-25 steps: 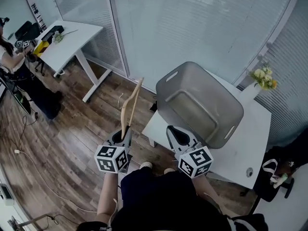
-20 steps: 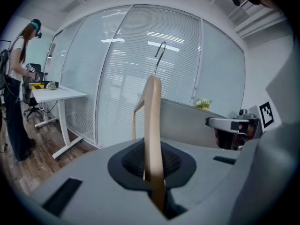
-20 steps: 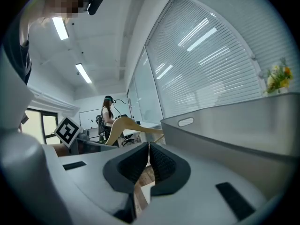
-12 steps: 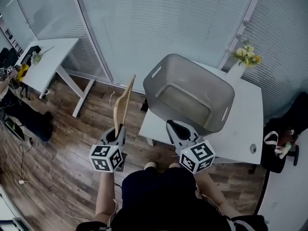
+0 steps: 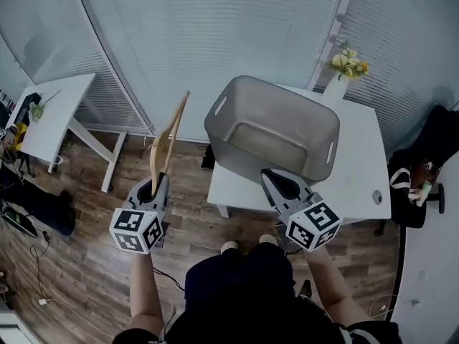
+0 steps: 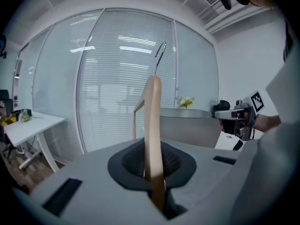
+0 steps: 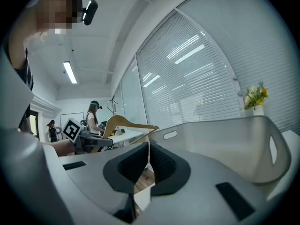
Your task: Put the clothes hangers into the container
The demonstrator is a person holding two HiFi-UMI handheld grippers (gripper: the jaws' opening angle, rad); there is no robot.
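Observation:
A wooden clothes hanger point(image 5: 168, 133) sticks up and away from my left gripper point(image 5: 153, 185), which is shut on its lower end, over the wooden floor left of the table. In the left gripper view the hanger point(image 6: 152, 121) stands clamped between the pads, its metal hook point(image 6: 160, 55) on top. The grey plastic container point(image 5: 273, 128) sits empty on the white table point(image 5: 358, 185). My right gripper point(image 5: 273, 178) is shut with nothing in it, just before the container's near wall. In the right gripper view the hanger point(image 7: 125, 122) is at the left and the container point(image 7: 225, 142) at the right.
A white vase of yellow flowers point(image 5: 340, 77) stands on the table's far side behind the container. A second white desk point(image 5: 44, 126) is at the far left. Glass walls with blinds close the back. A black bag point(image 5: 423, 174) lies at the right. Another person point(image 7: 93, 117) stands far off.
Both grippers have risen. The left one with the hanger has drifted left in the head view. The view has swung, so the table and container now lie straight ahead.

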